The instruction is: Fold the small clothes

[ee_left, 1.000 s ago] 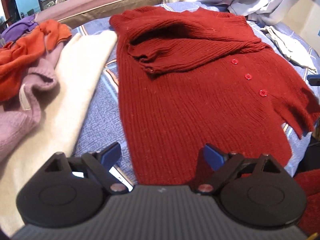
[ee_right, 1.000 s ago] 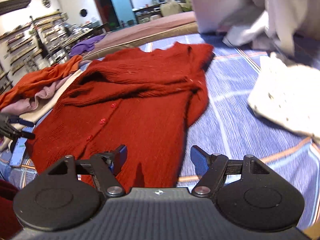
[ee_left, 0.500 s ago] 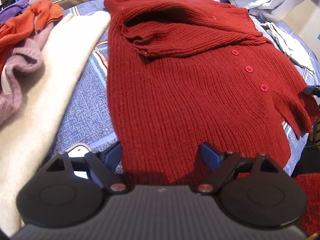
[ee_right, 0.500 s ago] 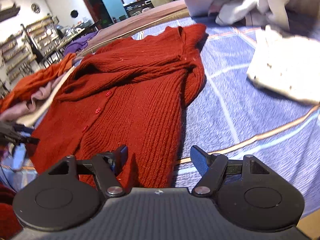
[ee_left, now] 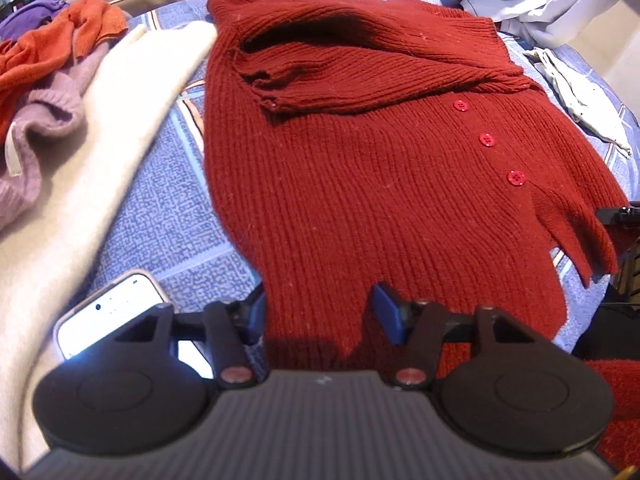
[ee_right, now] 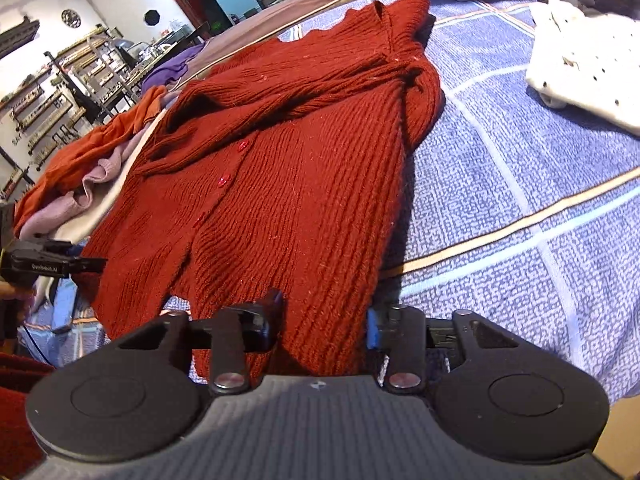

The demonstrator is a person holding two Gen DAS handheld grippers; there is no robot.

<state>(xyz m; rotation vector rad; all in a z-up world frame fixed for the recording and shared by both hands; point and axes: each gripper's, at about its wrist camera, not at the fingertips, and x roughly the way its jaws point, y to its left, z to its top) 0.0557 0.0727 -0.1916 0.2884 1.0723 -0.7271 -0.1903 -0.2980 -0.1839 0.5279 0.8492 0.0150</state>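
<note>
A red knit cardigan (ee_left: 360,200) lies flat on the blue patterned bedspread (ee_left: 168,220), its sleeves folded across the chest and its red buttons (ee_left: 487,139) facing up. My left gripper (ee_left: 320,314) is down at the hem's left corner. Its jaws are closing with the hem edge between the blue pads (ee_left: 386,312). At the hem's right corner, seen in the right wrist view, my right gripper (ee_right: 322,320) also has its jaws closing, and the cardigan (ee_right: 300,184) fills the gap between them. The left gripper's tip (ee_right: 52,266) shows at that view's left edge.
A phone (ee_left: 108,312) lies lit beside the left fingers. Cream (ee_left: 100,160), lilac (ee_left: 44,132) and orange (ee_left: 52,48) knitwear are heaped at the left. To the right lies a white dotted garment (ee_right: 580,60), with pale bedding (ee_left: 560,0) behind. Shelves (ee_right: 60,92) line the far wall.
Both pairs of jaws have narrowed, and the cardigan's hem now lies between the fingers of each. The right gripper has sunk closer to the cloth. More of the phone shows.
</note>
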